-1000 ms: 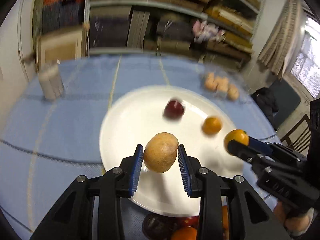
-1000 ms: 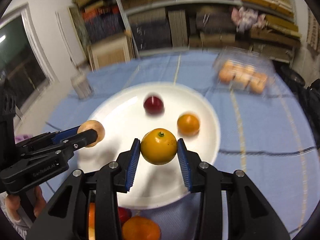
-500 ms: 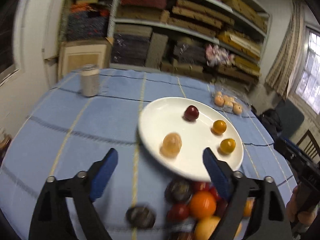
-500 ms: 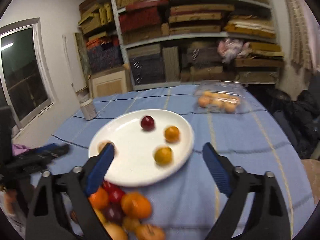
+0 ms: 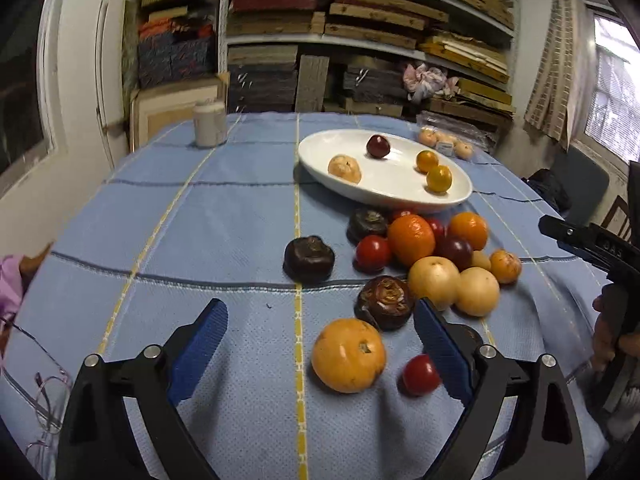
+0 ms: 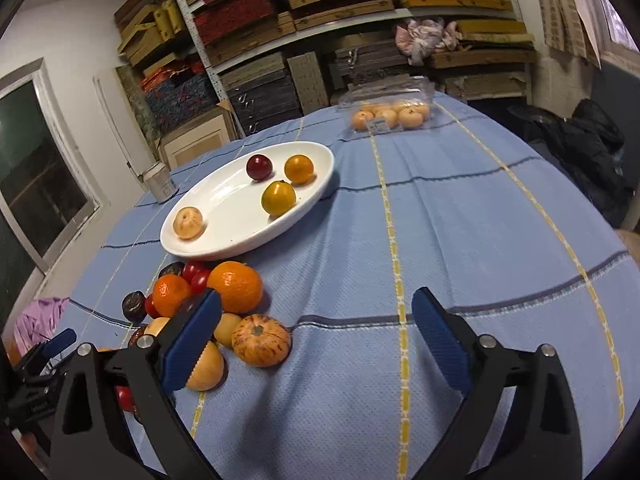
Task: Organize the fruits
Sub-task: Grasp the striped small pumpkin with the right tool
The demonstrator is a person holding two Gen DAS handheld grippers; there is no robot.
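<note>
both fruits released — grippers (image 5: 320, 344) back

dim warm indoor light, daylight glare at the bright window (image 5: 612, 92) on the right. heavy fisheye bending, black vignette corners. soft shadows under fruit on the blue checked cloth tabletop (image 5: 224, 224). mild blur, far shelves soft.
</note>
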